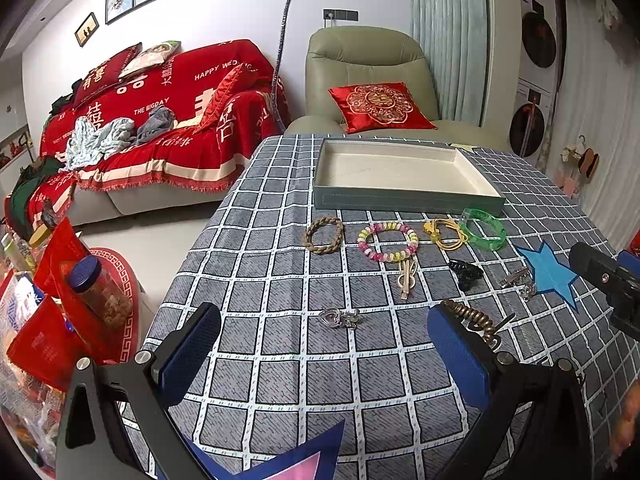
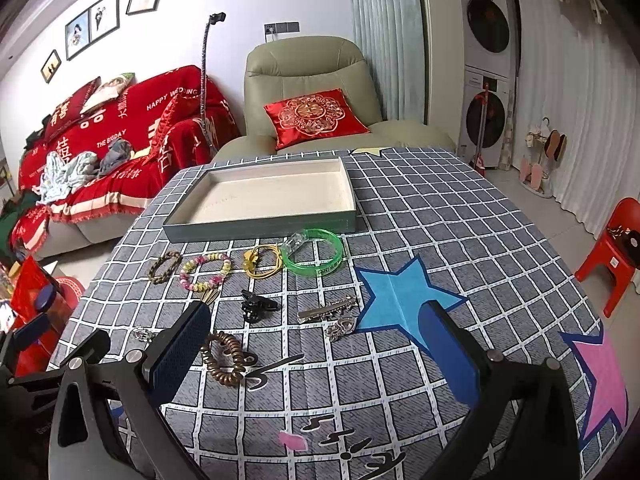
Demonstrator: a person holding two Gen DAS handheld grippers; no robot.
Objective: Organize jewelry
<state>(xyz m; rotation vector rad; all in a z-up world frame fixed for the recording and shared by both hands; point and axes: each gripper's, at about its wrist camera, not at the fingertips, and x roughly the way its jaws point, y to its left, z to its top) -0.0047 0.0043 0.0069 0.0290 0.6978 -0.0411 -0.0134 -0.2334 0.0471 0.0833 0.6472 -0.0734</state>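
Lying beyond both spread claws (image 1: pixel 324 344), jewelry (image 1: pixel 387 242)

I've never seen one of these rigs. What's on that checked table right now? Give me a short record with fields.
Surface: grey checked tablecloth
Tray: shallow grey-green tray with cream lining, nothing in it
Row beside the tray: brown braided bracelet, pastel beaded bracelet, yellow cord hair tie, translucent green bangle
Nearer pieces: black claw clip, silver bar clip, bronze coil hair tie
Left gripper: jaws open, holding nothing
Right gripper: jaws open, holding nothing
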